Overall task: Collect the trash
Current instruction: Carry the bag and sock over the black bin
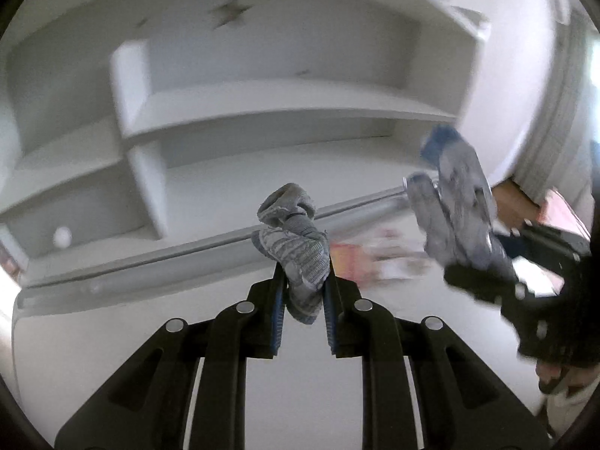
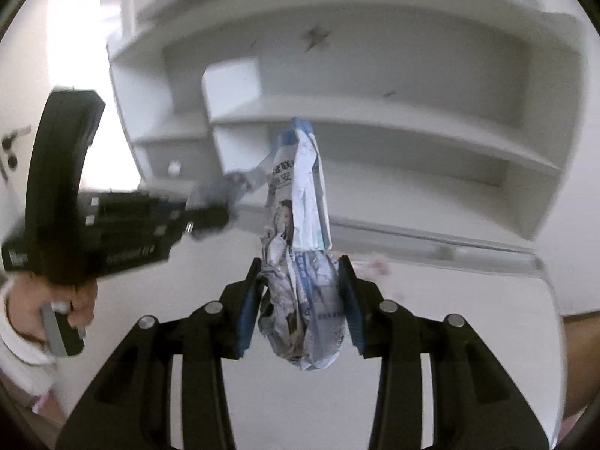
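Evidently light and soft, the grey crumpled wad (image 1: 296,258) sits pinched in the left gripper (image 1: 303,288), while the right gripper (image 2: 300,300) clamps the crushed printed paper (image 2: 300,262) mid-body, above the table's (image 1: 337,337) far edge.

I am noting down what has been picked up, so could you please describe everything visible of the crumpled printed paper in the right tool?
The crumpled printed paper is a glossy-looking white and blue sheet with printed characters and a photo of a person. It is scrunched into a long wad, upright, clamped low down between the blue pads of the right tool, its top standing above them. Nothing else touches it; it hangs before white shelves.
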